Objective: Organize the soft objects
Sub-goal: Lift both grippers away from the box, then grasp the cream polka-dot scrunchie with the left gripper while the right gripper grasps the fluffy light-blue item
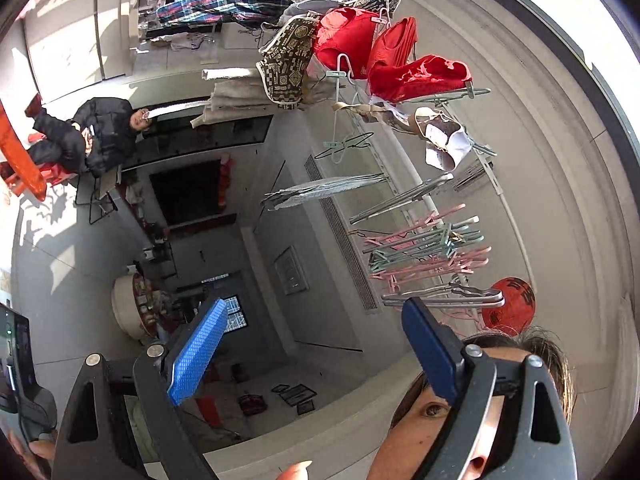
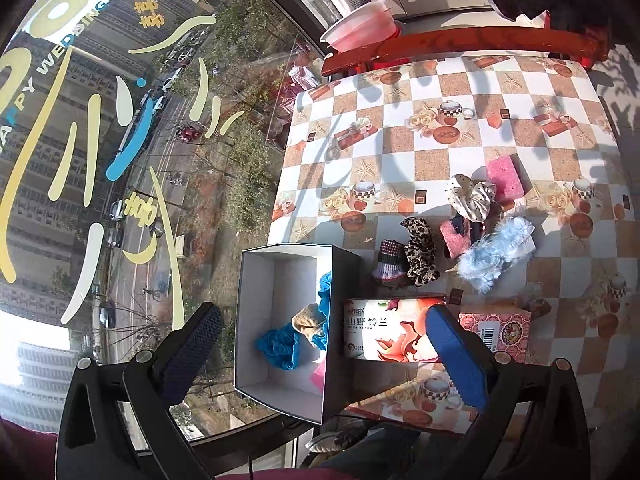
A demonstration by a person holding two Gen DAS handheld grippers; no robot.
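The left gripper has its blue textured pads spread wide with nothing between them, and it points upward toward a ceiling-mounted white drying rack. Beyond the pads hang a bunch of pink and pale green plastic clothes hangers, and farther along the rack red garments and a dark patterned cloth; a round red paper lantern hangs near the hangers. The right gripper also has its blue pads wide apart and holds nothing; it points down over an open dark box with a white inside that stands at the near edge of a table covered in a checked tan-and-white cloth. Inside the box lie a crumpled blue fabric piece, a tan scrunchie and a bit of pink fabric at the near wall. Just beside the box lies a floral-printed tissue pack. Beyond it on the cloth sit the remaining soft items, close together: a leopard-print scrunchie, a small knitted maroon-and-black piece, a fluffy light blue scrunchie, a white dotted scrunchie and a pink sponge block.
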